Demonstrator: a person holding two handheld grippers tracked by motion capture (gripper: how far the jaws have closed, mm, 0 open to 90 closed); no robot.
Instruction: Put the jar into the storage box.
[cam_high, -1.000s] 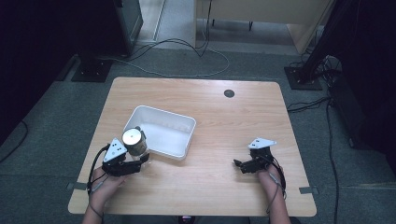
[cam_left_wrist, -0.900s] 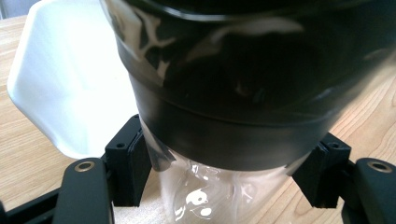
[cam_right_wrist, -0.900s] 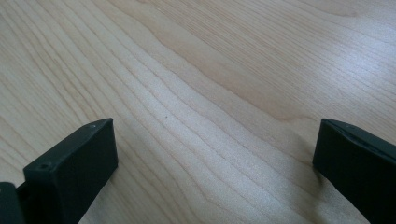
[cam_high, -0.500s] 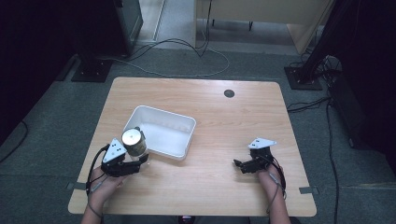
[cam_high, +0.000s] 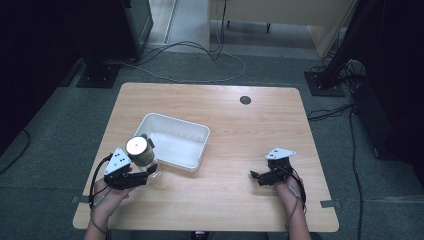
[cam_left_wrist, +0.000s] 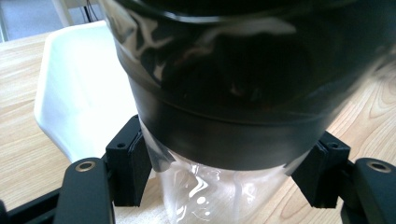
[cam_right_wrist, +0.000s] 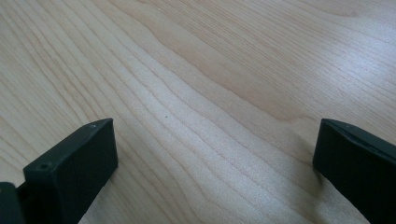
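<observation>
My left gripper (cam_high: 149, 170) is shut on a jar (cam_high: 138, 151) with a pale round top and a dark body. It holds the jar upright at the near left corner of a white tray (cam_high: 200, 132). In the left gripper view the jar (cam_left_wrist: 233, 93) looms close, a dark band above a clear lower part, and the pads (cam_left_wrist: 133, 168) press on that clear part. The tray (cam_left_wrist: 79, 88) lies behind it. My right gripper (cam_high: 255, 176) rests low over the table at the right, open, with bare wood between its jaws (cam_right_wrist: 210, 163).
The wooden table (cam_high: 240, 205) has a small black round grommet (cam_high: 245, 100) near its far edge. Cables (cam_high: 200, 55) and dark stand bases (cam_high: 97, 75) lie on the grey floor beyond the table.
The left gripper and the jar have shifted slightly to the left. The right gripper has stayed where it was.
</observation>
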